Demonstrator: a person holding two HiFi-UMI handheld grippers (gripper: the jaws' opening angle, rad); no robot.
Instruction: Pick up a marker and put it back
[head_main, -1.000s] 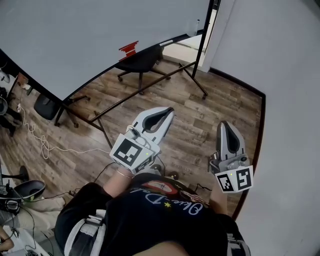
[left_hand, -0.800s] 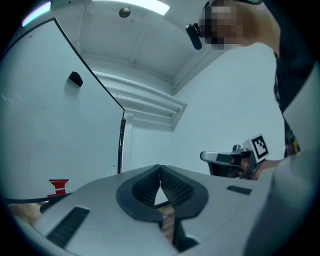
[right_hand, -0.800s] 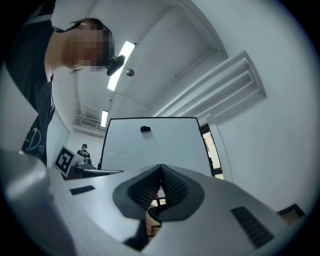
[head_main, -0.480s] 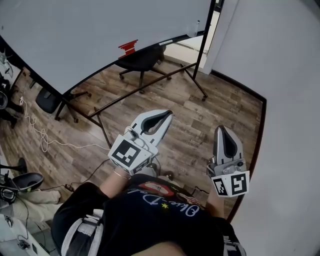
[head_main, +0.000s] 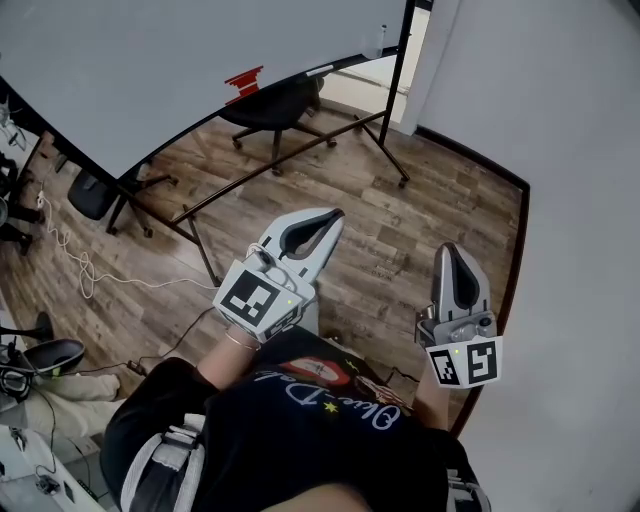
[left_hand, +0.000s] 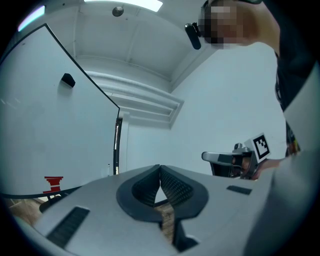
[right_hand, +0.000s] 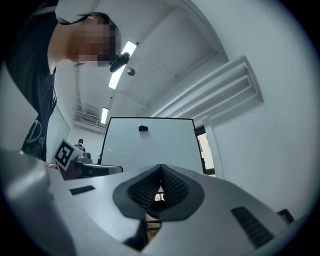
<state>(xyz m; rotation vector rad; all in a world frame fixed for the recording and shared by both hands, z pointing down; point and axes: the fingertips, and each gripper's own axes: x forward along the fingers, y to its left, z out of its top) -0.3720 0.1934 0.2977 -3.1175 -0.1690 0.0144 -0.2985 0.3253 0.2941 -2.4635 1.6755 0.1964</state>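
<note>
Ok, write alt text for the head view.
Seen from above, a person holds out two shut, empty grippers, the left claw and the right claw, over a wood floor. Ahead stands a whiteboard on a frame, with a black chair at its foot.

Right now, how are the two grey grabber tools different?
The grey left gripper slants to the right; the grey right gripper points straight ahead. The right gripper hangs by the plain white wall; the left gripper hangs over the brown wooden floor. Both are shut, holding nothing.
</note>
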